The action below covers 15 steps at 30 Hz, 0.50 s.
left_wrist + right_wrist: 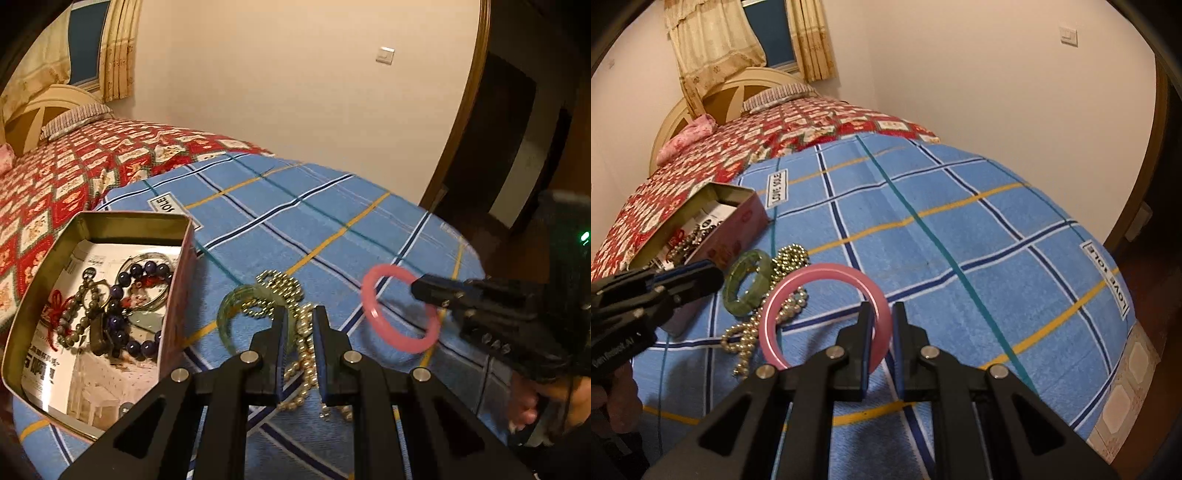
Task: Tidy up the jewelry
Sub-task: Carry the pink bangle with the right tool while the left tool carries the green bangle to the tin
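Observation:
A pink bangle [388,269] [827,269] hangs just above the blue checked cloth [960,221], with my right gripper [882,314] [417,288] shut on its rim. A translucent green bangle [229,306] [738,302] meets the tips of my left gripper [301,317] [718,277], whose narrow jaws pinch its edge. Under and beside it lie a gold bead chain [284,284] [790,258] and a pearl strand [303,369] [742,339]. An open tin [129,216] [738,221] on the left holds dark bead bracelets and other pieces.
The cloth covers the end of a bed with a red patterned quilt [55,177] behind it. A wall and a dark doorway [517,129] are on the right. A hand [524,406] holds the right gripper's handle.

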Each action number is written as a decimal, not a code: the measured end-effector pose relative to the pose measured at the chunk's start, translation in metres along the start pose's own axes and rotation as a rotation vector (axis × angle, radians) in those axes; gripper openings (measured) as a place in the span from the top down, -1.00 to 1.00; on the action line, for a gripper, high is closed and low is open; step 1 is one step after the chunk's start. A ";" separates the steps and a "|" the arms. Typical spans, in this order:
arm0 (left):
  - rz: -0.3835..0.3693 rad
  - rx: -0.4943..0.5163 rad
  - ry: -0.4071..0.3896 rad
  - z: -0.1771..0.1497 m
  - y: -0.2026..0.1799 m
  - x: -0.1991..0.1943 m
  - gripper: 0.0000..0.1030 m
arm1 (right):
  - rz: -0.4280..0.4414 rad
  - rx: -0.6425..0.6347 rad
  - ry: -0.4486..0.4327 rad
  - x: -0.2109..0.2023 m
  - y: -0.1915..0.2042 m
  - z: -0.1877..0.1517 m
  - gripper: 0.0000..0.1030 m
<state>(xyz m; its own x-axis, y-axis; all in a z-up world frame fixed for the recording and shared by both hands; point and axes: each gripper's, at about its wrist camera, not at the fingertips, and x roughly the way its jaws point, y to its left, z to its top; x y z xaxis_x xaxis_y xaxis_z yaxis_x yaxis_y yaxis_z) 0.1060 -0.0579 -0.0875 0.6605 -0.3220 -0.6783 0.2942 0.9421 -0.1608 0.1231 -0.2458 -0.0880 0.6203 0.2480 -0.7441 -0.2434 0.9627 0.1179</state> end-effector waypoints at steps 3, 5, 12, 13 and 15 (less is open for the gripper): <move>0.012 -0.004 0.022 -0.003 0.002 0.006 0.75 | 0.003 0.003 0.001 0.000 0.000 -0.001 0.77; 0.023 -0.017 0.043 -0.004 0.004 0.014 0.74 | 0.007 0.007 0.002 0.001 -0.001 -0.001 0.77; 0.040 -0.019 0.088 -0.002 0.004 0.037 0.73 | 0.021 0.006 0.009 0.005 0.001 -0.005 0.77; 0.043 -0.020 0.092 -0.002 0.004 0.039 0.73 | 0.023 0.008 0.009 0.005 0.001 -0.005 0.77; 0.043 -0.016 0.095 -0.002 0.004 0.041 0.73 | 0.023 0.009 0.010 0.006 0.001 -0.005 0.77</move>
<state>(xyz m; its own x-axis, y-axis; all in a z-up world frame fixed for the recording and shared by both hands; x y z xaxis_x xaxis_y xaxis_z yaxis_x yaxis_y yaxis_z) 0.1329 -0.0675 -0.1175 0.6038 -0.2716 -0.7494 0.2555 0.9565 -0.1409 0.1226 -0.2442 -0.0959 0.6075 0.2690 -0.7474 -0.2509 0.9577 0.1408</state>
